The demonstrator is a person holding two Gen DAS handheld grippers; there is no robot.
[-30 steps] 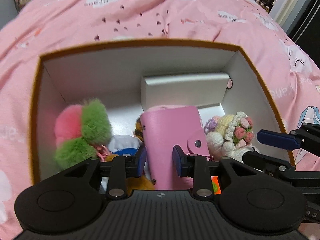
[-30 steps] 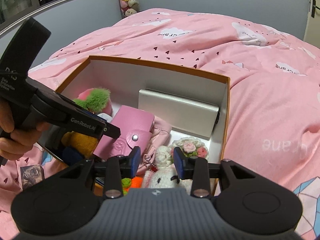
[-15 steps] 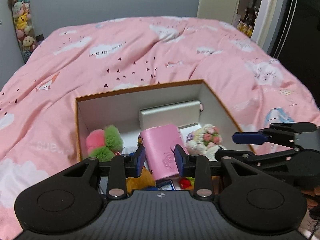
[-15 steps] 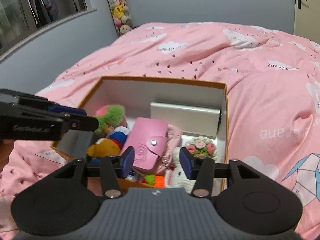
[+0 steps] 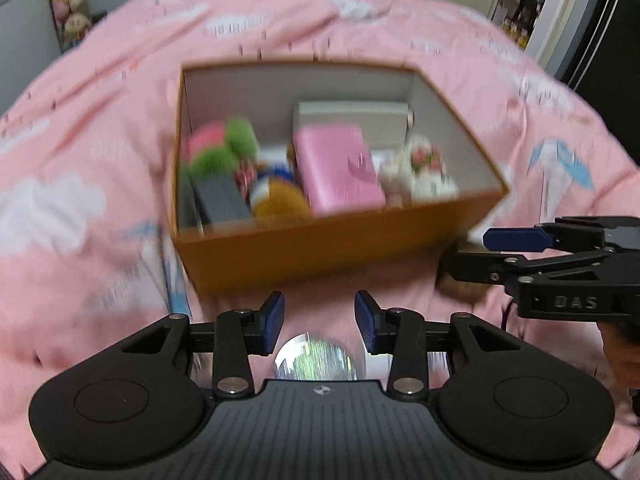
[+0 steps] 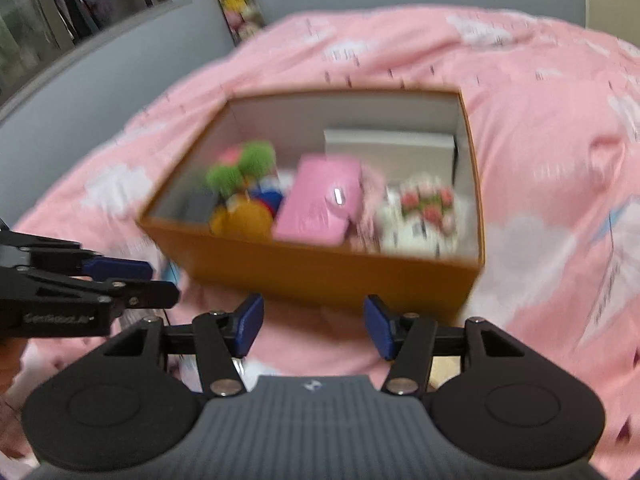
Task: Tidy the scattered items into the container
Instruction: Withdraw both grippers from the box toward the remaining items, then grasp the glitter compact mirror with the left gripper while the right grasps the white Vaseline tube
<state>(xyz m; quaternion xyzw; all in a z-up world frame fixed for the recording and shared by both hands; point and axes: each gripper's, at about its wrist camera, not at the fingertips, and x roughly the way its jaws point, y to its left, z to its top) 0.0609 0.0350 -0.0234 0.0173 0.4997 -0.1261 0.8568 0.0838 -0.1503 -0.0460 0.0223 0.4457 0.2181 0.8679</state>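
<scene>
An orange box with white inner walls stands on the pink bed. Inside lie a pink wallet, a green and pink pompom, a crocheted flower doll, a yellow plush, a grey block and a silver box. My left gripper hangs in front of the box, jaws opening, nothing between them. My right gripper is likewise short of the box, jaws opening and empty. A round glassy object shows just under the left gripper.
The pink quilt with cloud prints covers the bed all around the box. Plush toys hang on the grey wall behind. The right gripper enters the left wrist view at the right edge; the left gripper shows at the left in the right wrist view.
Both grippers have drawn back out of the box towards me and their jaws have widened. The pink wallet and the doll stay inside the box. The current views are motion-blurred.
</scene>
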